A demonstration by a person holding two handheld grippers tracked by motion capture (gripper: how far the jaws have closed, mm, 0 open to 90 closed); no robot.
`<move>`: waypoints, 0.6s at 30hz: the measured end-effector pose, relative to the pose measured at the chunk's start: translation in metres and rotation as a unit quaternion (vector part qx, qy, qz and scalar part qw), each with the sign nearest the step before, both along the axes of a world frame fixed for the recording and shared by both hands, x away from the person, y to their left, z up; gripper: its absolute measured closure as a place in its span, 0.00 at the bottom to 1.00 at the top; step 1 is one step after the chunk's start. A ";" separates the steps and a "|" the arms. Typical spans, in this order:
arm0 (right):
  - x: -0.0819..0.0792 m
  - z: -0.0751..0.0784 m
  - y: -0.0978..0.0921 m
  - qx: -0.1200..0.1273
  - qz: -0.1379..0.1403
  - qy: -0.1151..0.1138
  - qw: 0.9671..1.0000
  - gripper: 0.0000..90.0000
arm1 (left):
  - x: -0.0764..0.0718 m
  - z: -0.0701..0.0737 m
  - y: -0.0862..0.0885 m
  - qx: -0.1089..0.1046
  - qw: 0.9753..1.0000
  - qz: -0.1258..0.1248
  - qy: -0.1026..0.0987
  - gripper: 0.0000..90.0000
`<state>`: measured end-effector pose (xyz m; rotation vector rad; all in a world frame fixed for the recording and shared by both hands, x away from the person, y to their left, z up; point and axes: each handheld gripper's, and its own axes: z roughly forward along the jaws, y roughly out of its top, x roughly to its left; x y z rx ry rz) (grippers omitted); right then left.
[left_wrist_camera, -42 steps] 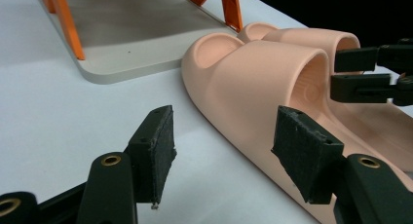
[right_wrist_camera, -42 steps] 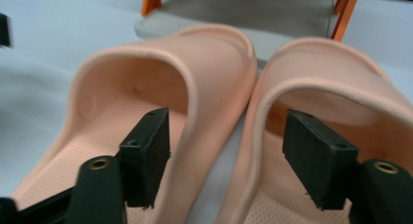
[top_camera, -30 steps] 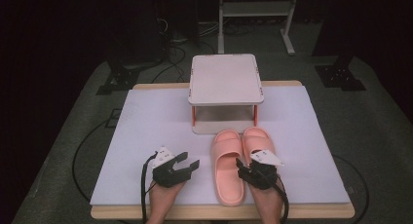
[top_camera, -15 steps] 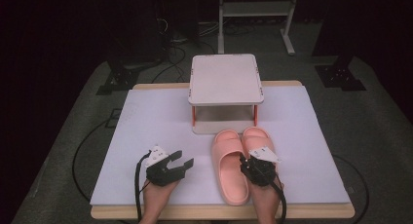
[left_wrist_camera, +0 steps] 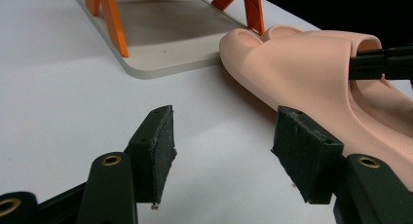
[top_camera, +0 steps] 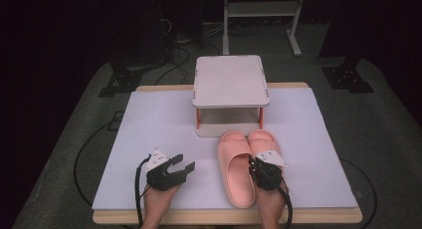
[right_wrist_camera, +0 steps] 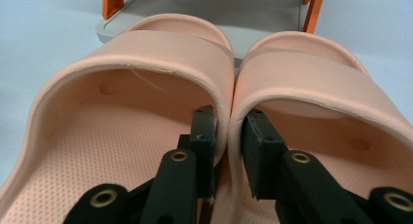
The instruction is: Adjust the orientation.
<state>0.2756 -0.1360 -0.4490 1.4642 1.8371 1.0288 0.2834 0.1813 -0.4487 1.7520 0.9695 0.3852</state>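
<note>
Two pink slippers lie side by side on the white table top, a left one [top_camera: 236, 171] and a right one [top_camera: 263, 138], toes toward a small rack [top_camera: 229, 82]. My right gripper [top_camera: 259, 162] reaches in from the heel end. In the right gripper view one jaw sits inside each slipper, and the gripper [right_wrist_camera: 230, 131] is shut on the two touching inner walls of the left slipper [right_wrist_camera: 146, 63] and the right slipper [right_wrist_camera: 311, 68]. My left gripper [top_camera: 181, 164] rests open to the left of the slippers. Its open jaws [left_wrist_camera: 229, 136] hold nothing, and the nearer slipper [left_wrist_camera: 302, 68] lies just beyond them.
The rack has a flat beige top, orange legs and a beige base plate [right_wrist_camera: 219, 9] right in front of the slipper toes. The white mat [top_camera: 149, 124] covers the table, with its front wooden edge [top_camera: 224, 216] close to the person's hands. Cables trail from both grippers.
My left gripper has shifted a little to the left, away from the slippers, still open. The right gripper and the slippers have stayed put.
</note>
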 end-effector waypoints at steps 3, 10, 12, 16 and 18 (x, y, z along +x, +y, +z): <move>-0.003 0.001 0.000 0.003 0.000 -0.007 1.000 0.85 | 0.000 0.000 0.002 -0.003 1.000 0.002 0.001 0.44; -0.014 0.000 -0.004 0.007 -0.006 -0.027 1.000 0.87 | 0.000 0.000 0.004 -0.005 1.000 0.005 -0.002 0.44; -0.018 -0.001 -0.006 0.011 -0.006 -0.031 0.999 0.87 | 0.000 0.000 0.004 -0.007 1.000 0.006 0.000 0.44; -0.022 -0.002 -0.007 0.012 -0.010 -0.036 0.999 0.87 | 0.000 -0.001 0.006 -0.006 1.000 0.006 0.001 0.44; -0.023 -0.002 -0.008 0.008 -0.011 -0.036 0.999 0.87 | 0.000 -0.001 0.006 -0.006 1.000 0.007 0.000 0.44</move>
